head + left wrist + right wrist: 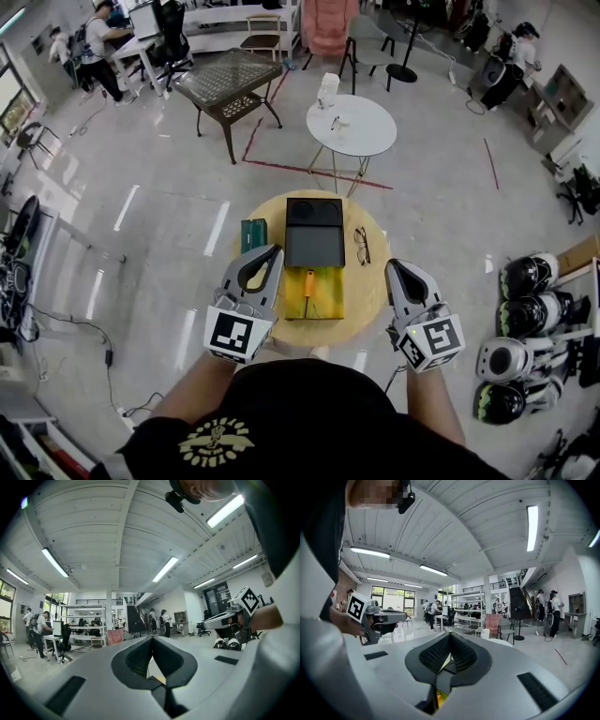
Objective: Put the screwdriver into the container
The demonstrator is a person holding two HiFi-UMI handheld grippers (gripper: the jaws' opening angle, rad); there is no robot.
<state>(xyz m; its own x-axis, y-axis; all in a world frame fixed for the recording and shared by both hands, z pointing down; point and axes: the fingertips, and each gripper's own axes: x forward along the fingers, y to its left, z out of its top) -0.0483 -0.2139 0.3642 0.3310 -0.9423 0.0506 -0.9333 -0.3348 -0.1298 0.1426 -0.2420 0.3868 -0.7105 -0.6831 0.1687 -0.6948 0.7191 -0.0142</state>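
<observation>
A screwdriver with an orange handle lies inside the yellow container on the round wooden table. My left gripper hangs just left of the container, jaws shut and empty. To the container's right, my right gripper is also shut with nothing in it. Both point up and away from the table. In the left gripper view, my left gripper has its tips together against the room behind. The right gripper view shows my right gripper with its pads touching.
A black case sits behind the yellow container, a green box to its left, and glasses to its right. A white round table and a glass-topped table stand farther off. Helmets line a rack at right.
</observation>
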